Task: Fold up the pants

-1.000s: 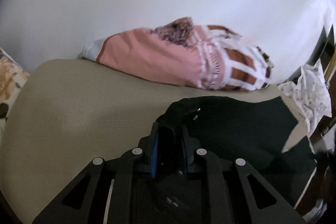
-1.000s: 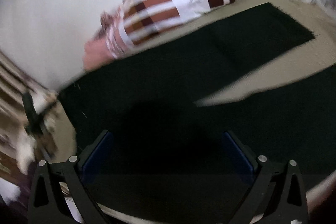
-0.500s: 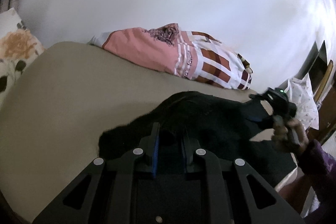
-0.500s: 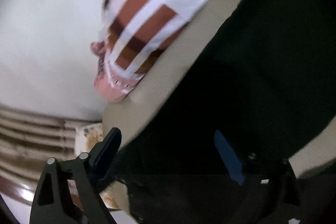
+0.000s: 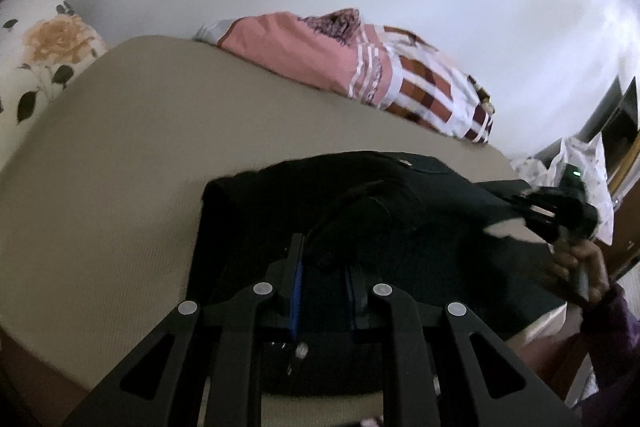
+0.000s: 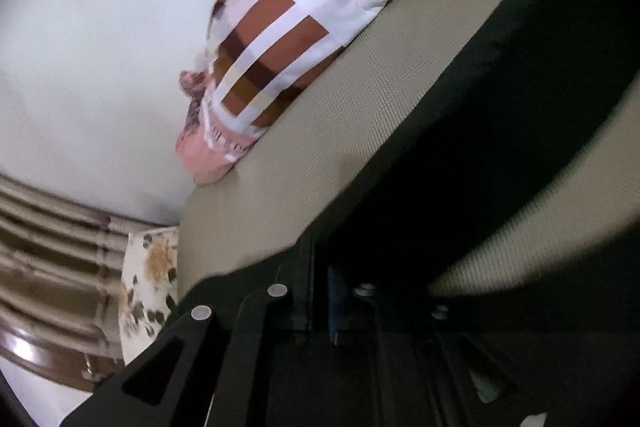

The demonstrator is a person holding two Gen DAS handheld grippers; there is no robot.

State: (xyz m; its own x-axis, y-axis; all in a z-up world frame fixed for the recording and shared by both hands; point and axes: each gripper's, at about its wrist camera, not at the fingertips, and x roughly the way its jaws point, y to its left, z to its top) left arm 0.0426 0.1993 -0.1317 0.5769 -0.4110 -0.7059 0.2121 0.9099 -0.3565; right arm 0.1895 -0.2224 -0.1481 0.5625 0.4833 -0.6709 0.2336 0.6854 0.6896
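The black pants [image 5: 400, 219] lie on the beige bed [image 5: 120, 155]. My left gripper [image 5: 326, 267] is shut on a bunched fold of the pants near their left end. My right gripper shows in the left wrist view [image 5: 560, 205] at the right, held by a hand, gripping the pants' far edge. In the right wrist view the right gripper [image 6: 332, 291] has its jaws close together on the black pants [image 6: 500, 131], which stretch away over the bed [image 6: 340, 131].
A folded pink and brown checked blanket [image 5: 360, 67] lies against the white wall at the back of the bed. A floral pillow [image 5: 36, 55] sits at the left. A white patterned cloth [image 5: 576, 167] and wooden furniture stand at the right.
My right gripper has closed from wide open onto the pants' edge. My left gripper has drawn the pants leftward over the bed, still shut on them.
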